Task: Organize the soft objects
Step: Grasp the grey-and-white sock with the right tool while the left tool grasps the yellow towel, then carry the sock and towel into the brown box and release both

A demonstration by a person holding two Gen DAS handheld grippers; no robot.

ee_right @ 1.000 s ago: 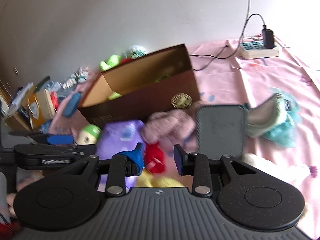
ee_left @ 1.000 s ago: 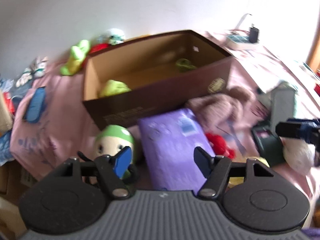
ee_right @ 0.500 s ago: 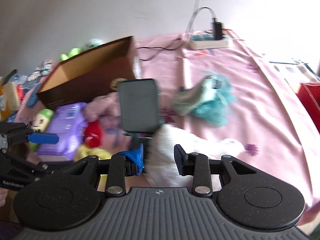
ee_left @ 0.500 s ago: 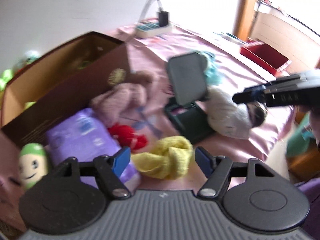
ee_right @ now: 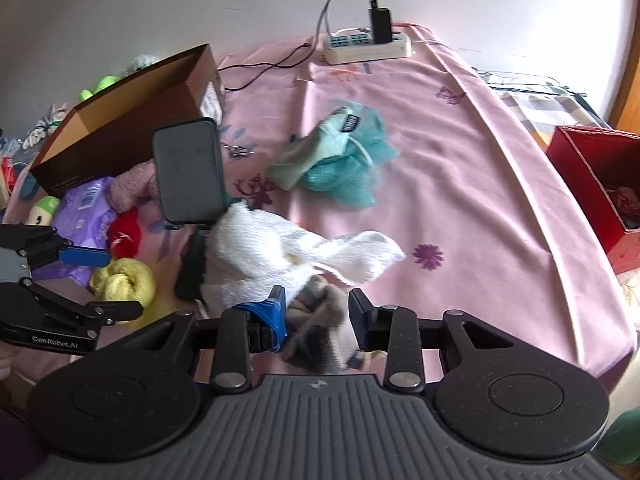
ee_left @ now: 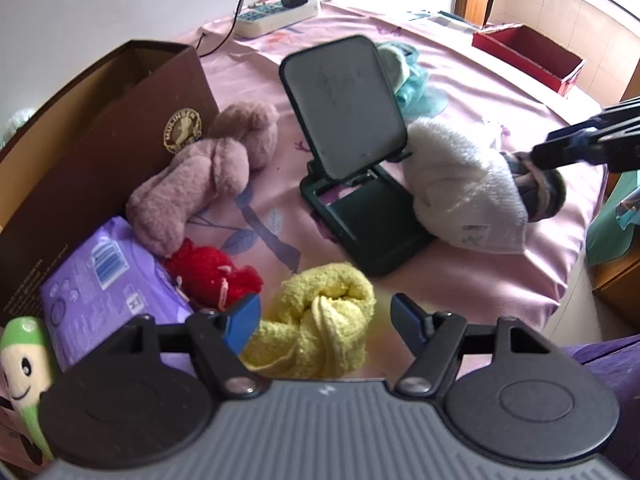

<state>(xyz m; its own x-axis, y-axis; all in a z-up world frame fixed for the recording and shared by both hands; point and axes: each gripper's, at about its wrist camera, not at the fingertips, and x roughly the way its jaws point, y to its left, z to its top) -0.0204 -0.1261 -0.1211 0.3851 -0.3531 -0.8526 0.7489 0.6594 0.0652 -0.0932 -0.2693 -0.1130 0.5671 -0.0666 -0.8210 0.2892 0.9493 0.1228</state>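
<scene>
Fingers first: left gripper (ee_left: 325, 316) stands wide, nothing between the pads yet, w/ the knotted yellow towel (ee_left: 320, 320) right under the gap. Right gripper (ee_right: 316, 312) is narrow, jaws straddling a grey-beige fuzzy item (ee_right: 316, 332) at the near edge of the bed; pads look just clear of it, so no grip yet as far as I can tell.

Near to far in the left view: yellow towel, then red knit piece (ee_left: 212, 276) touching the purple wipes pack (ee_left: 108, 276), green-capped plush figure (ee_left: 24, 356) at the left edge, pink plush bear (ee_left: 200, 176) leaning against the brown cardboard box (ee_left: 100, 152), dark phone stand (ee_left: 352, 152) mid-bed, white fleece item (ee_left: 460, 188) just beside it. Further back a teal and mint cloth bundle (ee_right: 340, 160), then power strip (ee_right: 368, 46) by the wall, red box (ee_right: 592, 184) off to the right of the bed.

Progress, my guess: early. Box interior mostly hidden, so can't tell what's in it. Nearly all soft stuff lies loose on the pink bedsheet (ee_right: 460, 160).

Count loose: 1 yellow towel, 1 red knit, 1 bear, 1 white fleece, 1 grey-beige piece, 1 teal bundle, 1 green plush. Also 1 wipes pack, 1 stand, 2 boxes. Approx 7 soft items left to sort.
</scene>
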